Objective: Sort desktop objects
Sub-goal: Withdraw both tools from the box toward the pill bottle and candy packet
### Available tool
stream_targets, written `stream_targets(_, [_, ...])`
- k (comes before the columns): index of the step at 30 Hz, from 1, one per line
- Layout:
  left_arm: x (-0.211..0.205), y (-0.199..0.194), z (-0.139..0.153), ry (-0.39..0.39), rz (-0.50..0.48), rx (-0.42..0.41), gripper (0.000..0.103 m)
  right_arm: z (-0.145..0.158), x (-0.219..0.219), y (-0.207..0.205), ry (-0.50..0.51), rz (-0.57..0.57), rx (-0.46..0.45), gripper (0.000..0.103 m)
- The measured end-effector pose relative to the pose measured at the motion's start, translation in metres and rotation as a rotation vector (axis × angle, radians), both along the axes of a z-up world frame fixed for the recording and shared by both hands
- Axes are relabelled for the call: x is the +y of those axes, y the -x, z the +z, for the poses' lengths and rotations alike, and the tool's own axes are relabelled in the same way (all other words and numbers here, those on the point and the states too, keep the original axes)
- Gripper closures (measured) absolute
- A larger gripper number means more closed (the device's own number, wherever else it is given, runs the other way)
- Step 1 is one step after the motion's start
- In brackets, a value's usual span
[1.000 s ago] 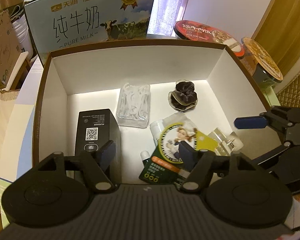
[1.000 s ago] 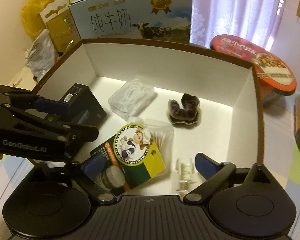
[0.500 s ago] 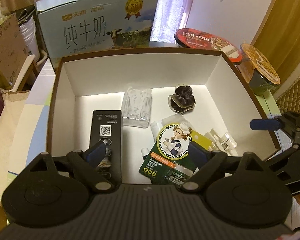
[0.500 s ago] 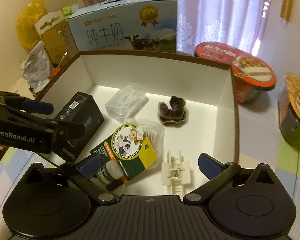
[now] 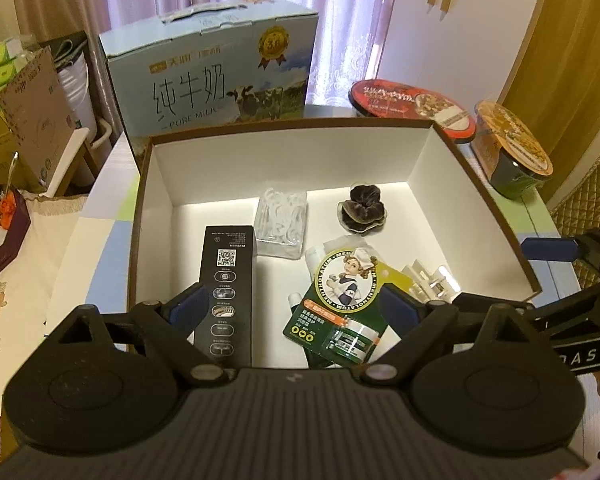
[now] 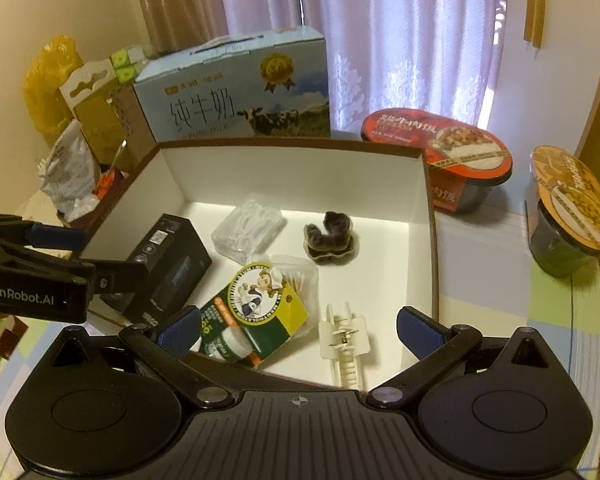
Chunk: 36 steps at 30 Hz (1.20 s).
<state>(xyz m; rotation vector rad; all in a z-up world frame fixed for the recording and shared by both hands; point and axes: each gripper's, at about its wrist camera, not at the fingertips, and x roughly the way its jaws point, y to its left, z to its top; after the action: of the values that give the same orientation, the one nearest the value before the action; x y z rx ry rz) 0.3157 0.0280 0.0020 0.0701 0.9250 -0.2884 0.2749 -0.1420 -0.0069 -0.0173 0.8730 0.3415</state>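
Note:
A white box with a brown rim [image 5: 284, 124] holds a long black carton [image 5: 228, 280], a clear case of floss picks [image 5: 282, 220], a dark hair tie [image 5: 362, 208], a green and yellow Mentholatum pack [image 5: 340, 300], a bag of cotton swabs [image 6: 296, 276] and a white clip [image 6: 342, 340]. My left gripper [image 5: 294, 308] hovers open over the box's near edge, above the carton and the pack, gripping nothing. My right gripper [image 6: 299, 330] is open too, above the pack and the clip, and touches neither.
Behind the box stands a blue milk carton [image 5: 216, 80]. A red-lidded instant bowl [image 5: 412, 108] and an orange-lidded cup [image 5: 512, 148] sit at the back right. Cardboard boxes [image 5: 28, 112] and a yellow bag [image 6: 48, 80] crowd the left.
Both grippers have risen and drawn back from the box, so its contents look smaller. The left jaws have spread wider. The items in the box have stayed put.

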Motion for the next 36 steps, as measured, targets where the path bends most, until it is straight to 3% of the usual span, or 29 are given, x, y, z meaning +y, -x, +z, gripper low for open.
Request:
stream_targets(9, [-0.003,0.033,0.02,-0.001,-0.008,-0.048,0.013,0.019,-0.008,0.033,-0.036,-0.021,-0.043,0.002])
stream_targets(18, [-0.002,0.071,0.029,0.017,-0.005,-0.066,0.013,0.028,-0.012,0.071,-0.009,-0.033,-0.09,0.002])
stream_targets(36, [-0.01,0.143,0.017,-0.013,-0.044,-0.066,0.013,0.016,-0.014,0.139,0.001,-0.024,-0.062,0.002])
